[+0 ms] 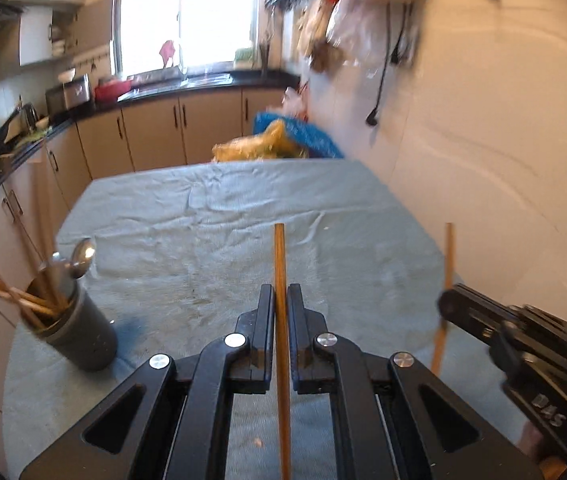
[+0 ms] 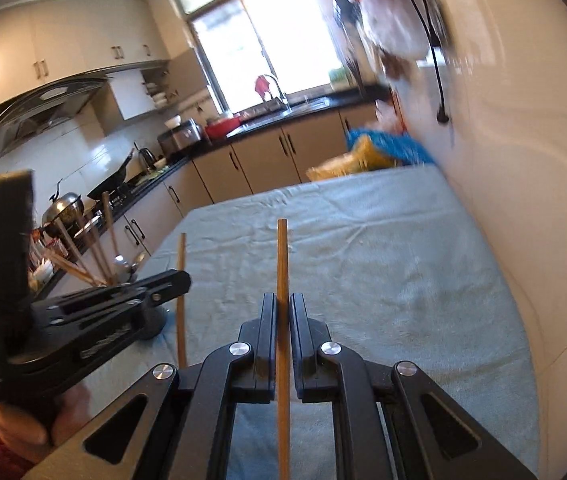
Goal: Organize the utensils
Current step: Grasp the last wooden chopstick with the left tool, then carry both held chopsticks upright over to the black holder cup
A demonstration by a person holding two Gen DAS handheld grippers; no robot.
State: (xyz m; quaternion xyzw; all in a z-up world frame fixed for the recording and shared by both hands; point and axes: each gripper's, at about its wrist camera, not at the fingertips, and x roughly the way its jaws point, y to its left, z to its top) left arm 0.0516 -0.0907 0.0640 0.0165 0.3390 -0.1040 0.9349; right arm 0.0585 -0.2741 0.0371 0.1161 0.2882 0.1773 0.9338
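Observation:
My left gripper (image 1: 281, 294) is shut on a wooden chopstick (image 1: 280, 256) that stands up between its jaws, lifted above the table. To its right, my right gripper (image 1: 445, 306) holds a second chopstick (image 1: 448, 252). In the right wrist view my right gripper (image 2: 282, 304) is shut on that chopstick (image 2: 282, 256), with the left gripper (image 2: 181, 280) and its chopstick (image 2: 181, 256) at the left. A dark grey utensil holder (image 1: 77, 332) stands at the left of the table with several chopsticks and a metal spoon (image 1: 81, 258) in it.
A light blue cloth (image 1: 243, 208) covers the table. A white wall (image 1: 503, 140) runs along its right side. Blue and yellow bags (image 1: 283, 140) lie past the far edge. Kitchen cabinets and a dark counter (image 1: 155, 132) stand beyond, with a stove and wok (image 2: 115, 180) at the left.

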